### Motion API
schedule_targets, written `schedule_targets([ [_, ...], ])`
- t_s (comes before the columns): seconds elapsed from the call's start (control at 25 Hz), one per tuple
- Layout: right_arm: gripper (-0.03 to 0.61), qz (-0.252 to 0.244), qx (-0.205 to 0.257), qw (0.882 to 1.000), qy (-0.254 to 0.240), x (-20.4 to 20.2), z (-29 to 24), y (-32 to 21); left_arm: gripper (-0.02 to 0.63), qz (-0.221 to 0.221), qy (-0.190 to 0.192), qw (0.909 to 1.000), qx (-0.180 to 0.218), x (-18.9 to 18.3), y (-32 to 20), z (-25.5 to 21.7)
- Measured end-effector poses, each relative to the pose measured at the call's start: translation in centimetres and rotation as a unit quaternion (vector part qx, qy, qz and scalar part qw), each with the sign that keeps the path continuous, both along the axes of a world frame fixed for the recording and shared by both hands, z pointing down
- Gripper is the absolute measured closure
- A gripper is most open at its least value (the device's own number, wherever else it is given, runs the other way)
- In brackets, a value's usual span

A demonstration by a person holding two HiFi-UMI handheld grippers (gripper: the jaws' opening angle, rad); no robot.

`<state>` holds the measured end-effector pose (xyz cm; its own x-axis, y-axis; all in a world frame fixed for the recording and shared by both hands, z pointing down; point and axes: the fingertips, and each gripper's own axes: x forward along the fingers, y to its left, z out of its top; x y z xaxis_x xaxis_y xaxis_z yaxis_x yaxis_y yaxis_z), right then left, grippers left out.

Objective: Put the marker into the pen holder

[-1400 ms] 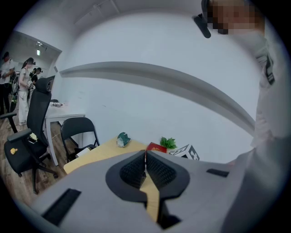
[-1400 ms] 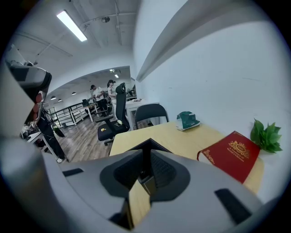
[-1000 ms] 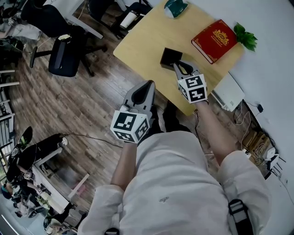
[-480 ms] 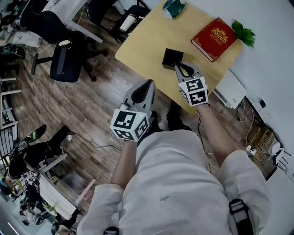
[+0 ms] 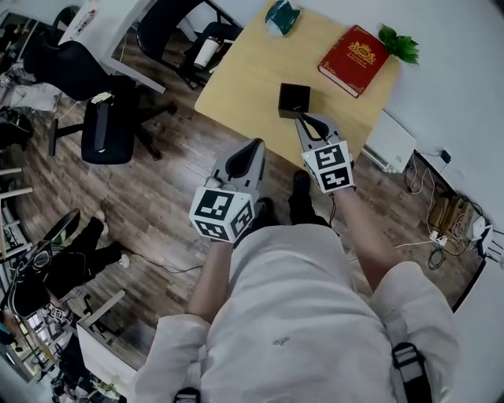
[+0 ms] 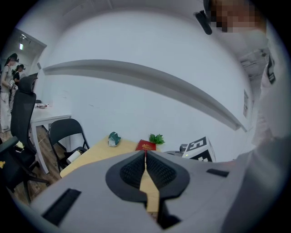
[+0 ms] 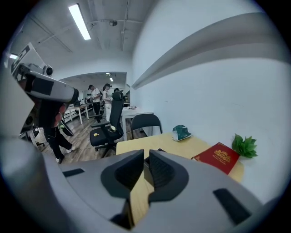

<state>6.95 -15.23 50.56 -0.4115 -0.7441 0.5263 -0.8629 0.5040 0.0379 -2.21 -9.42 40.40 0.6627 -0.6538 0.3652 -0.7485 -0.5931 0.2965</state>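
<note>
A black square pen holder [image 5: 294,100] stands on the wooden table [image 5: 244,71] near its front edge. No marker shows in any view, and I cannot see inside the holder. My right gripper [image 5: 302,118] points at the holder, its tips just short of the near wall. In the right gripper view its pads [image 7: 132,169] stand almost together with only a thin slit and nothing between them. My left gripper [image 5: 256,144] hangs over the floor in front of the table, off to the left of the holder. It is shut and empty [image 6: 145,154].
A red book [image 5: 352,49], a small green plant [image 5: 400,43] and a teal object [image 5: 281,16] lie at the table's far side. Black office chairs [image 5: 102,130] stand on the wood floor to the left. A white unit [image 5: 391,142] and cables [image 5: 441,212] sit by the wall.
The head view has drawn back, so the table sits higher and smaller in the frame. Both grippers keep about the same places and the same jaw state.
</note>
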Motion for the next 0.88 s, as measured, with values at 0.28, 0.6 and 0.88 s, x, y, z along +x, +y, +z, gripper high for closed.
schedule_targets([
  [0.28, 0.554, 0.023, 0.021, 0.999, 0.009, -1.6, -3.3, 3.6, 0.603, 0.047, 0.010, 0.9988, 0.008, -0.7, 1.7, -0.5],
  [0.6, 0.561, 0.050, 0.053, 0.997, 0.010, -2.6, -6.9, 7.5, 0.604, 0.082, 0.020, 0.9963, 0.015, -1.5, 3.8, -1.0],
  [0.88, 0.575, 0.066, 0.080, 0.995, -0.005, -4.5, -9.6, 10.7, 0.604, 0.103, 0.020, 0.9943, 0.017, -2.9, 6.2, -1.2],
])
